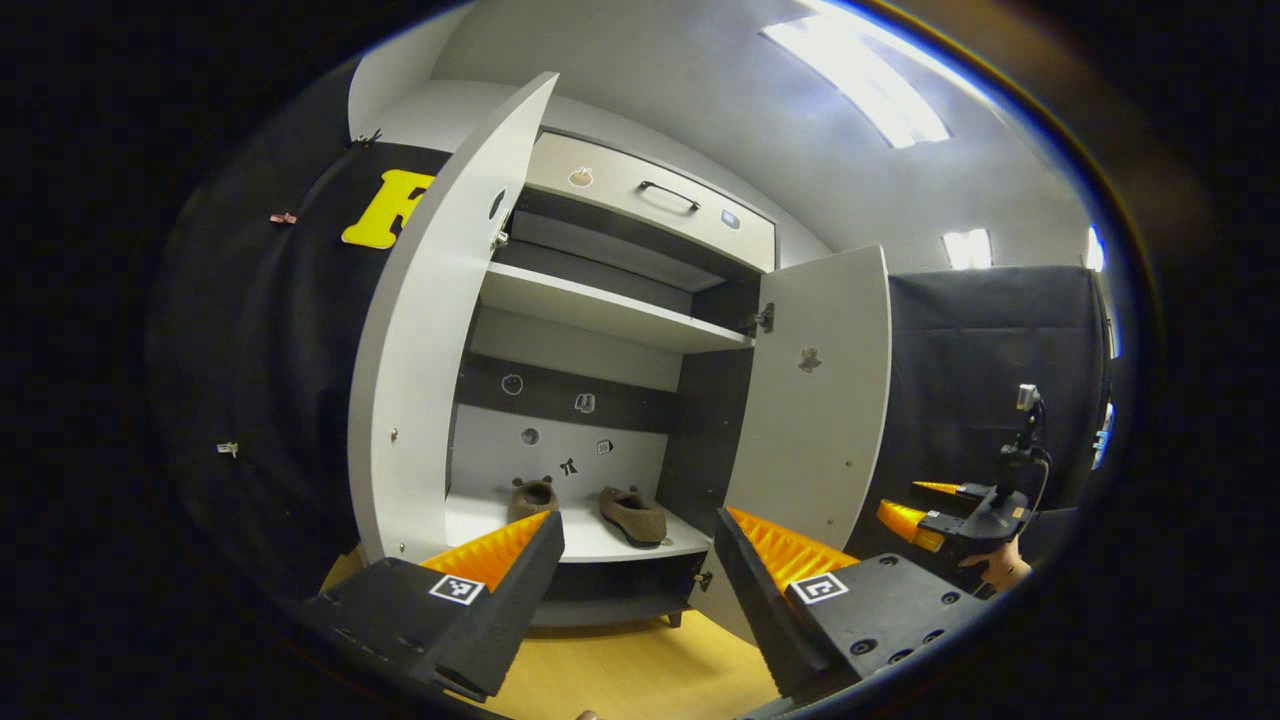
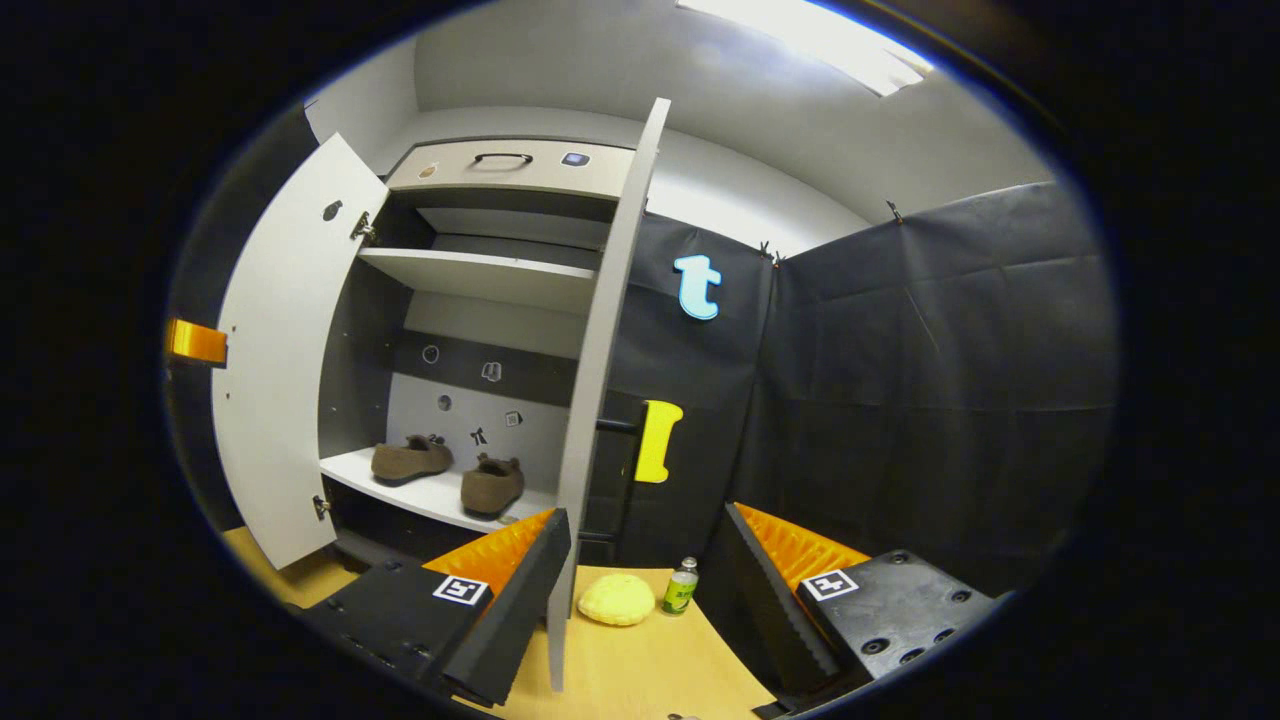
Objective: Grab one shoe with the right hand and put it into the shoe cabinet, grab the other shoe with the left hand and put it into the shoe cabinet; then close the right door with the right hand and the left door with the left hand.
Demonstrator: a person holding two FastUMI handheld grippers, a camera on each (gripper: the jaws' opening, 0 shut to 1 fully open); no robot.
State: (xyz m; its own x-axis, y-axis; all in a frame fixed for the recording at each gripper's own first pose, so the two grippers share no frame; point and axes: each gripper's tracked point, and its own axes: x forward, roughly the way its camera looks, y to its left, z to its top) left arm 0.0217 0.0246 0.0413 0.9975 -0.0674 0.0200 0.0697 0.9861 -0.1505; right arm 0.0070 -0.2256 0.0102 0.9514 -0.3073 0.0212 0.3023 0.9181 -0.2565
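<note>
Both brown shoes (image 1: 634, 514) (image 1: 533, 496) lie on the shoe cabinet's bottom shelf (image 1: 590, 540), one toward the left (image 2: 410, 458) and one toward the right (image 2: 492, 485). The left door (image 1: 430, 350) and the right door (image 1: 815, 400) both stand wide open. My left gripper (image 1: 640, 545) is open in front of the cabinet, holding nothing. My right gripper (image 2: 645, 535) is open too, with the right door's (image 2: 600, 380) thin edge rising just beside its left finger. In the left gripper view the right gripper (image 1: 920, 505) hangs beyond the right door, held by a hand (image 1: 1000, 572).
A yellow sponge-like lump (image 2: 618, 598) and a small green bottle (image 2: 682, 587) sit on the wooden floor (image 2: 650, 660) beside the cabinet. A drawer with a handle (image 1: 668, 195) tops the cabinet, above a bare upper shelf (image 1: 600, 305). Black cloth walls close in on both sides.
</note>
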